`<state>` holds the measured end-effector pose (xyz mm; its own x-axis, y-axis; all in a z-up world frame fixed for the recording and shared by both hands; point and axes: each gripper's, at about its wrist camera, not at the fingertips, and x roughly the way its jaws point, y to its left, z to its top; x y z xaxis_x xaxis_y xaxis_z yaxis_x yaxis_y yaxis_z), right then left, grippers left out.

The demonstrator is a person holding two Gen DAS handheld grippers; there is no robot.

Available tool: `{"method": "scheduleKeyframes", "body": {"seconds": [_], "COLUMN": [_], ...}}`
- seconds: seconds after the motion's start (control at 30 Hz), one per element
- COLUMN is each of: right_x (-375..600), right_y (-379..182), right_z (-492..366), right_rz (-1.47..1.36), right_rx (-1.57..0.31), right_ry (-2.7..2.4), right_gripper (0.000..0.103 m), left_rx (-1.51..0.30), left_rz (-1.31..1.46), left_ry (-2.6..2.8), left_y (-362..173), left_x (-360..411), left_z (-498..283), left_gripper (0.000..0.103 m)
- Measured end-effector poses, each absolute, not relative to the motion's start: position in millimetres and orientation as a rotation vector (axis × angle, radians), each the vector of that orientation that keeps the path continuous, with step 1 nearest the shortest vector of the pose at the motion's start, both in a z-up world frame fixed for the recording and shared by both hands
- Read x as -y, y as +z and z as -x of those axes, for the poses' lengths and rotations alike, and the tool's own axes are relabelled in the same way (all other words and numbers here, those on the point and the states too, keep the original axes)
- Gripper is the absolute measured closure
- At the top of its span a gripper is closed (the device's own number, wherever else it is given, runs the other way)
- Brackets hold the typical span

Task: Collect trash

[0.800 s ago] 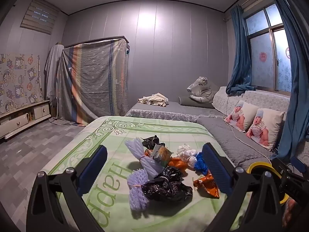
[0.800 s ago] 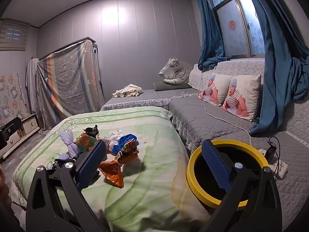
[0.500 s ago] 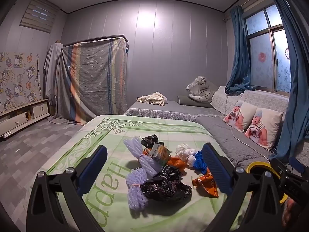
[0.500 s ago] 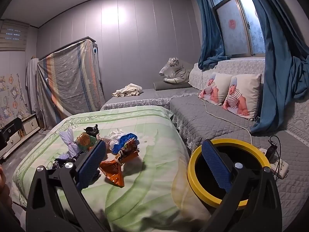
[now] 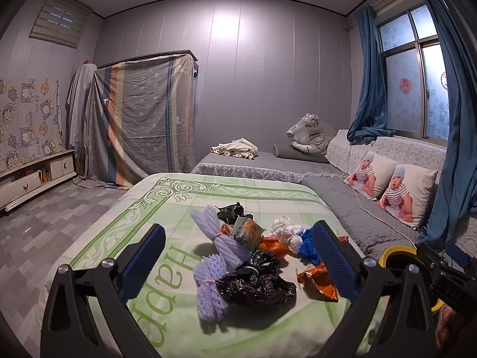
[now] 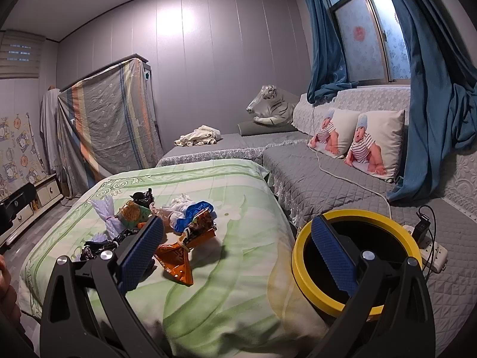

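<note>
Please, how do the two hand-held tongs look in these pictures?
Both look alike. The left tongs and the right tongs each have a black plastic frame forking into two arms, round silver screws at the joints, and long blue pads with a ribbed, dotted surface. No cables or sleeves are visible on them.

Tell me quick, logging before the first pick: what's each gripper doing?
Left gripper: open, holding nothing, above the trash pile.
Right gripper: open, holding nothing.

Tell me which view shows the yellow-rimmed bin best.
The right wrist view: the yellow-rimmed bin shows nearly its whole rim and dark inside, beside the bed. The left wrist view catches only a sliver of rim at the right edge, behind the right gripper's body.
</note>
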<state>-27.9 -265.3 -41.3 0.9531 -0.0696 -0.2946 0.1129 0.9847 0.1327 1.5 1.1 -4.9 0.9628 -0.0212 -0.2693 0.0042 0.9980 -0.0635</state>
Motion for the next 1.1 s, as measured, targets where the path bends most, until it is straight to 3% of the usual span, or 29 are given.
{"method": "scheduleKeyframes", "body": {"seconds": [1.1], "right_x": [265.4], "right_y": [-49.1], "right_z": [25.7], "right_rz": [-0.156], "right_rx": [-0.307], "right_ry": [-0.092], "right_gripper": [0.008], "left_rx": [-0.293], "left_rz": [0.071], "left_ry": [-0.040], "left_y": [-9.0], "left_x": [-2.4], "left_z": [-2.8], "left_gripper": [0.008]}}
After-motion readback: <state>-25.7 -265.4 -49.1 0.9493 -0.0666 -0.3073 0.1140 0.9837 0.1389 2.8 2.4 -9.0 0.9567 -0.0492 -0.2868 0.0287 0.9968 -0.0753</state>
